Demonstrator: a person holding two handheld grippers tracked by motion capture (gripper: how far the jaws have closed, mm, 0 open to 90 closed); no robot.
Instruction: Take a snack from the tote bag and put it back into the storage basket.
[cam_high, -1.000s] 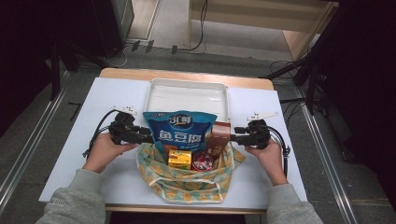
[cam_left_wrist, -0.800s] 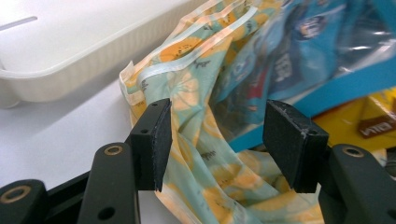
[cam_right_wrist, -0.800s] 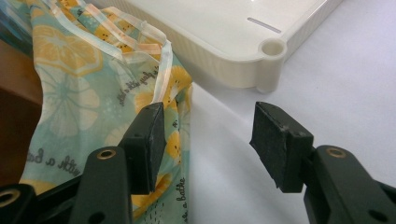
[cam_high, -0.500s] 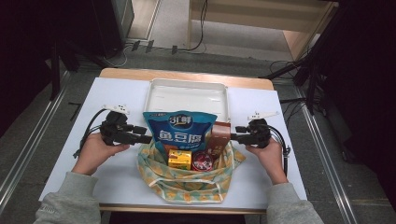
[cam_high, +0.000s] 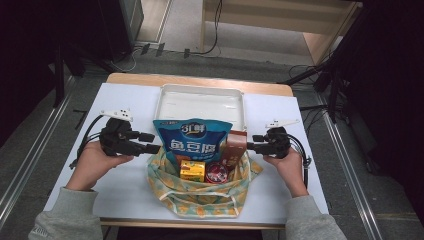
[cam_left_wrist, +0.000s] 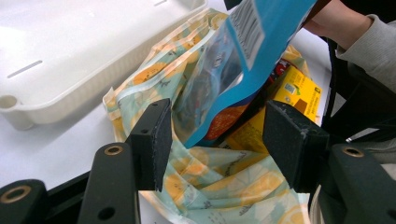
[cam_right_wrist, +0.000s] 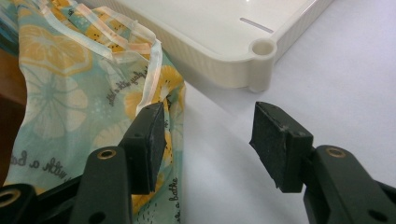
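The cloth bag (cam_high: 200, 192), pale green with yellow lemon prints, sits open at the near middle of the white table (cam_high: 130, 100), just in front of the white tray (cam_high: 200, 102). A blue snack packet (cam_high: 192, 142) stands upright in its mouth, with a brown box (cam_high: 235, 147) beside it on the right and a yellow box (cam_high: 192, 170) and a red round tin (cam_high: 216, 172) lower down in the opening.

The left gripper (cam_high: 155, 145) is level with the bag's left rim, its tips close to the blue packet's left edge. In the left gripper view its jaws stand spread wide, with the bag's rim (cam_left_wrist: 187, 168) and the lower corner of the packet (cam_left_wrist: 243, 60) seen between and beyond them; the pads do not press on either. The right gripper (cam_high: 251, 146) is at the bag's right rim, beside the brown box. In the right gripper view its jaws are also spread, one pad right against the bag's cloth (cam_right_wrist: 93, 102) and the other over bare table, with a corner of the tray (cam_right_wrist: 261, 51) beyond; nothing is pinched.

Compared with a second ago, the left gripper has drawn a little to the left, away from the packet, and sits slightly higher. The right gripper, the bag and its contents lie as they did.
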